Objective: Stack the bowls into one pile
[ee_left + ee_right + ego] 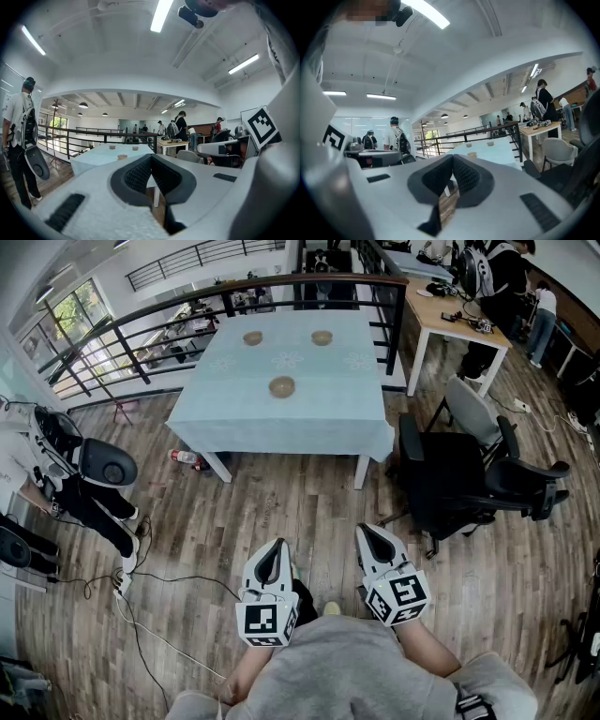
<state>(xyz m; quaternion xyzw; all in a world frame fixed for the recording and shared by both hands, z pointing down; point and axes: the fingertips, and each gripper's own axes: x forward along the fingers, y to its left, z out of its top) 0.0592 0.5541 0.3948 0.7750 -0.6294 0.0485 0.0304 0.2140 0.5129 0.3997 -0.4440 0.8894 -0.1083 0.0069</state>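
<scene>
Three tan bowls stand apart on a table under a light blue cloth (309,413): one near the front (281,386), one at the back left (252,337), one at the back right (322,337). My left gripper (275,542) and right gripper (367,528) are held side by side close to my body, well short of the table, over wooden floor. Both point level towards the table. The left gripper (151,157) is shut with nothing in it, and the right gripper (452,157) is shut and empty too. The bowls look small and far off in both gripper views (122,156) (472,154).
A black office chair (469,479) and a grey chair (473,409) stand right of the table. A dark railing (141,334) runs behind and left of it. A person with gear (75,474) stands at the left. Cables (131,587) lie on the floor. A wooden desk (450,301) is at the far right.
</scene>
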